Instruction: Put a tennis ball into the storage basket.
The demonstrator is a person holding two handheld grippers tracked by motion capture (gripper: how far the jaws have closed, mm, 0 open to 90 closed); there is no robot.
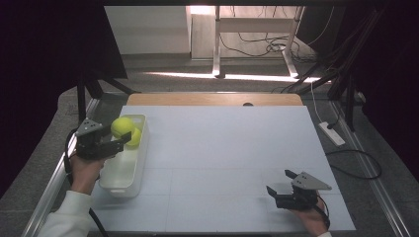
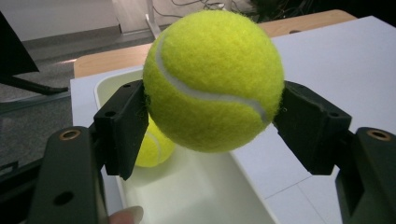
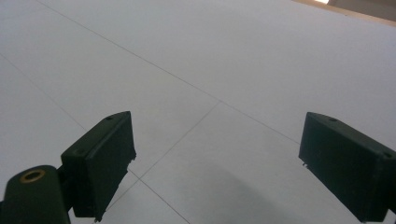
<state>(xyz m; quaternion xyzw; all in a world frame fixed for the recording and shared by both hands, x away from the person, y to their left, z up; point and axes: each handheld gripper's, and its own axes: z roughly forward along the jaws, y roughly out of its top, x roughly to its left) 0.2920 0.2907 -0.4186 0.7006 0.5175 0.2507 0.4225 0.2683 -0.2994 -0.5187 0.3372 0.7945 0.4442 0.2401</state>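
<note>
At the left of the high view, the left gripper (image 1: 126,140) is held over the far end of a white plastic bin (image 1: 132,177), its fingers clamped on a yellow tennis ball (image 1: 121,126). The ball hangs above the bin, clear of its floor. In the left gripper view the held tennis ball (image 2: 213,79) sits in the upper middle of the frame, one black finger (image 2: 122,128) pressed into its felt at the left and the other pressing from the right. Below it, at the lower left of the ball, a second tennis ball (image 2: 152,147) lies inside the bin (image 2: 196,196) against the near wall; in the high view this second ball (image 1: 135,137) shows just beside the held one, partly hidden by the gripper. A fingertip of the person's hand shows at the bottom edge of the left gripper view.

Toward the lower right of the high view, the right gripper (image 1: 280,182) rests low over the white table (image 1: 227,148), well apart from the bin, with its fingers spread and nothing between them. The right gripper view shows both black fingers (image 3: 100,163) standing wide apart at the bottom corners, over bare white table (image 3: 210,70) crossed by thin seam lines.
</note>
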